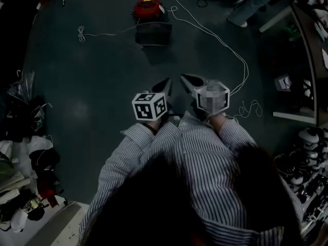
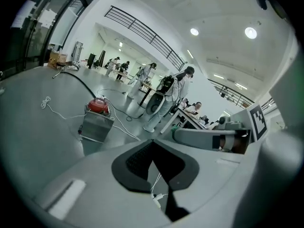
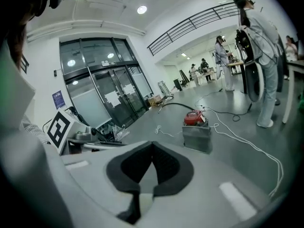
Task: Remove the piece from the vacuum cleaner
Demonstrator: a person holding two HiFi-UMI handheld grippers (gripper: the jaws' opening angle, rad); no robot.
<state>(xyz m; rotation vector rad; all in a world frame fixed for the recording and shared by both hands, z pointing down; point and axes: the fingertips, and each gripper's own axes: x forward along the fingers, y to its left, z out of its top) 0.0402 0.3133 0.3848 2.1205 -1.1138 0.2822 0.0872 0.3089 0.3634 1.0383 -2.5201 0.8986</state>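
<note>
Closest under my eyes is my own white shirt with thin dark stripes (image 1: 205,163), both sleeves reaching forward. Beyond it the dark grey-green smooth floor (image 1: 92,76) fills most of the head view. At the far right stands a pale open shelf rack (image 1: 300,65) with small goods on it, and along the near left edge lies a heap of dark bags, cloth and white sheets (image 1: 31,152). The task's thing, a vacuum cleaner with a red domed top on a grey boxy body (image 1: 149,19), sits on the floor far ahead of me, a little left of centre, well apart from both tools. Which piece of it comes off I cannot tell from here. My left tongs (image 1: 165,86), grey with a black-and-white marker cube, point toward it beside my right tongs (image 1: 188,81), the two near each other but not touching. In the left gripper view the left tongs (image 2: 153,145) are clenched, the dark pads meeting at their tips on nothing, with the cleaner (image 2: 97,117) beyond to the left. In the right gripper view the right tongs (image 3: 152,147) are likewise clenched and empty, with the cleaner (image 3: 195,127) beyond to the right. A long thin white cable (image 1: 225,47) runs from beside the cleaner across the floor to the near right. A small coil of white cord (image 1: 82,34) lies to the cleaner's left.
</note>
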